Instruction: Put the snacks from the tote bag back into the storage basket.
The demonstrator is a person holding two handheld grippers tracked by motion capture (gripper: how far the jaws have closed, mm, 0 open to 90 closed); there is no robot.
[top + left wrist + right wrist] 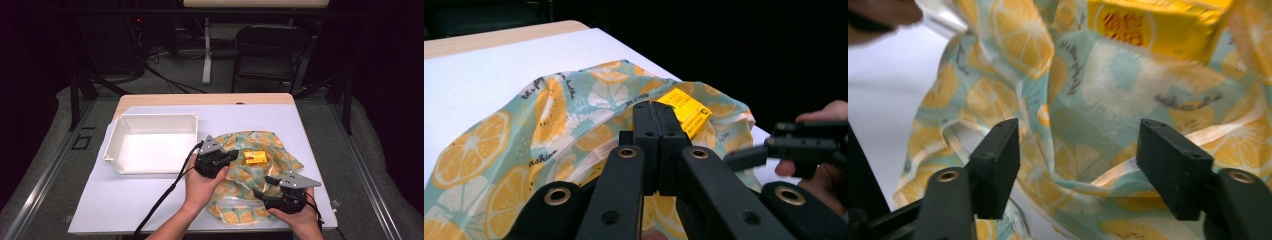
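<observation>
A cloth printed with orange slices (272, 143) lies crumpled on the white table cover, right of centre. On it sits a small yellow box (254, 158). My left gripper (231, 156) hovers at the cloth's left edge and points at the box. In the left gripper view its jaws are pressed together, shut, just short of the yellow box (686, 111) and over the cloth (524, 135), and I see nothing between them. My right gripper (265, 187) is low over the cloth's near part. It is open (1078, 165), with rumpled cloth (1108, 85) behind the gap and the yellow box (1158, 25) beyond.
An empty white tray (150, 116) stands on the table left of the cloth. The table's near edge runs just under both hands. A folding chair (265, 50) and stand legs are on the floor behind the table. The other hand's gripper (774, 147) is at the right of the left gripper view.
</observation>
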